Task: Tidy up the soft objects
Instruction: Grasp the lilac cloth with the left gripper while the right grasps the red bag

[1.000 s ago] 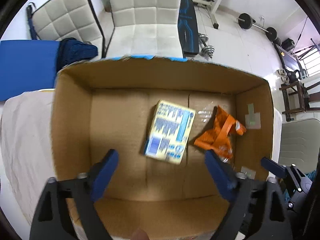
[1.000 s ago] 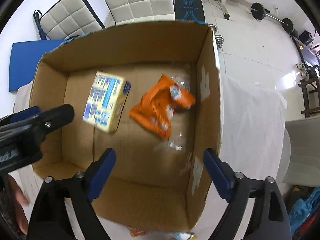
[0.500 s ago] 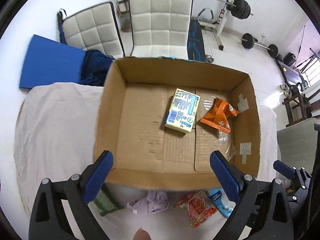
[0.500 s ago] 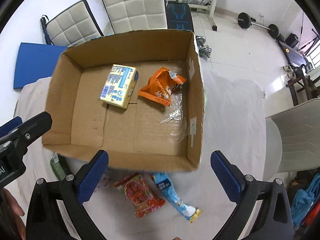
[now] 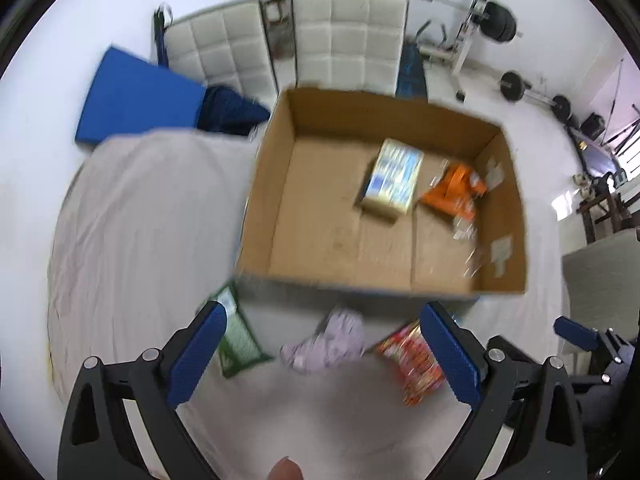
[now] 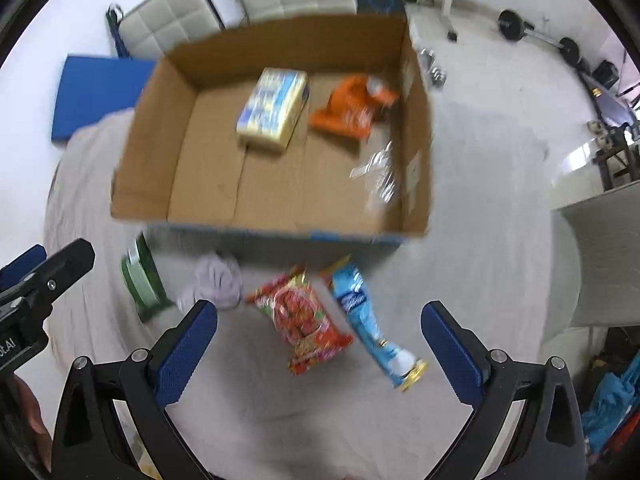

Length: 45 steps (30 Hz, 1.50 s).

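My left gripper (image 5: 324,352) hangs above the cloth-covered table (image 5: 140,220) with its fingers spread wide and nothing between them. Just past its left finger (image 5: 196,354) lies a green packet (image 5: 236,336), partly hidden by that finger. Ahead and between my left fingers sits a crumpled lilac cloth (image 5: 324,340), and beside it, close against the right finger, a red snack packet (image 5: 412,360). Beyond these stands the cardboard box (image 5: 260,200), open at the top, its near wall just behind the loose things. Inside it, toward the far right, a pale yellow pack with blue print (image 5: 394,178) lies flat on the floor of the box, and an orange packet (image 5: 454,194) lies just to the right of that, near the right wall. Some clear wrapping glints in front of the orange one, but it is too blurred to name.

My right gripper (image 6: 320,344) is likewise released, fingers wide, holding nothing. From it, the green packet (image 6: 140,280) is off to the left, outside my left finger (image 6: 186,350), the lilac cloth (image 6: 218,280) just ahead of that finger, and the red snack packet (image 6: 304,312) lies between my fingers. A light blue packet (image 6: 368,320) lies beside the red one, to its right. The box (image 6: 420,152) is farther ahead, with the yellow pack (image 6: 274,110) and orange packet (image 6: 350,108) at its far end. At the far left, the tip of my left gripper shows over the table.
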### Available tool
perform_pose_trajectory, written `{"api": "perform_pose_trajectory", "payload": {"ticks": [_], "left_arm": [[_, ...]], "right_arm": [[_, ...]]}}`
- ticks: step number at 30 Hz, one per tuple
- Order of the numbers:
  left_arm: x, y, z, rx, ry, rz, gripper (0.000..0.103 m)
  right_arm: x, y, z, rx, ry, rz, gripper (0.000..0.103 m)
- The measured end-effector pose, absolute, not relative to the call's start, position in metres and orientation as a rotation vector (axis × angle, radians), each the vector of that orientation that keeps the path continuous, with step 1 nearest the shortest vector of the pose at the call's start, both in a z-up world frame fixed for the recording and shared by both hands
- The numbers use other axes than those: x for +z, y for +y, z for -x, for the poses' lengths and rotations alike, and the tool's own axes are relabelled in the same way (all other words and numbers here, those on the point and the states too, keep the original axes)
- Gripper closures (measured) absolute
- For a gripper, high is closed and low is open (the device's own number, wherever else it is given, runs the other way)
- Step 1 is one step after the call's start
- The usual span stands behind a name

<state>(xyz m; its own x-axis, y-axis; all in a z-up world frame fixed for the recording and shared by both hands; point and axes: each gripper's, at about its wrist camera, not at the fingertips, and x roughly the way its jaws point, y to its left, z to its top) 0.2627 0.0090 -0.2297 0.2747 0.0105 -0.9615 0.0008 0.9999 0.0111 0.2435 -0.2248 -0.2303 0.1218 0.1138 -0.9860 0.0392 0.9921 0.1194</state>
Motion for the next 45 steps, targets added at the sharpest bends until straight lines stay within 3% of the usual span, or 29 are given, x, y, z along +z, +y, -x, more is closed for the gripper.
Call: {"api": "perform_pose_trajectory", "payload": {"ticks": [14, 15, 16, 17, 23, 27, 30, 32, 33, 35, 36, 45], "left_arm": [[-0.374, 0.035, -0.247, -0.056, 1.575, -0.11, 0.004], [-0.381, 0.035, -0.248, -0.064, 1.585, -0.114, 0.004], [-0.385, 0.035, -0.248, -0.068, 1.59, -0.117, 0.004], [-0.39, 0.035, -0.249, -0.072, 1.596, -0.122, 0.004], [-0.408, 0.019, -0.253, -0.148, 1.621, -0.181, 0.004], [-0.425, 0.0, -0.258, -0.211, 1.651, -0.226, 0.004], [-0.44, -0.008, -0.263, -0.239, 1.68, -0.241, 0.013], [-0.447, -0.008, -0.265, -0.267, 1.699, -0.207, 0.023], [-0.449, -0.008, -0.264, -0.275, 1.704, -0.191, 0.032], [-0.448, -0.009, -0.262, -0.282, 1.71, -0.175, 0.042], [-0.447, -0.009, -0.26, -0.294, 1.718, -0.148, 0.052], [-0.45, 0.012, -0.212, -0.202, 1.761, 0.021, 0.054]], "right_arm": [[-0.385, -0.191, -0.23, 0.041, 1.721, -0.062, 0.003], [-0.389, -0.189, -0.23, 0.038, 1.729, -0.063, 0.014], [-0.394, -0.189, -0.229, 0.005, 1.74, -0.052, 0.038], [-0.397, -0.191, -0.228, -0.009, 1.748, -0.077, 0.041], [-0.4, -0.218, -0.213, -0.122, 1.803, -0.371, 0.043], [-0.405, -0.225, -0.213, -0.111, 1.799, -0.44, 0.034], [-0.404, -0.225, -0.218, -0.126, 1.799, -0.391, 0.034], [-0.404, -0.223, -0.219, -0.133, 1.802, -0.363, 0.035], [-0.404, -0.219, -0.22, -0.138, 1.804, -0.347, 0.036], [-0.4, -0.211, -0.22, -0.135, 1.799, -0.314, 0.047], [-0.399, -0.205, -0.219, -0.144, 1.805, -0.292, 0.048], [-0.409, -0.181, -0.203, -0.134, 1.855, -0.2, 0.047]]}}
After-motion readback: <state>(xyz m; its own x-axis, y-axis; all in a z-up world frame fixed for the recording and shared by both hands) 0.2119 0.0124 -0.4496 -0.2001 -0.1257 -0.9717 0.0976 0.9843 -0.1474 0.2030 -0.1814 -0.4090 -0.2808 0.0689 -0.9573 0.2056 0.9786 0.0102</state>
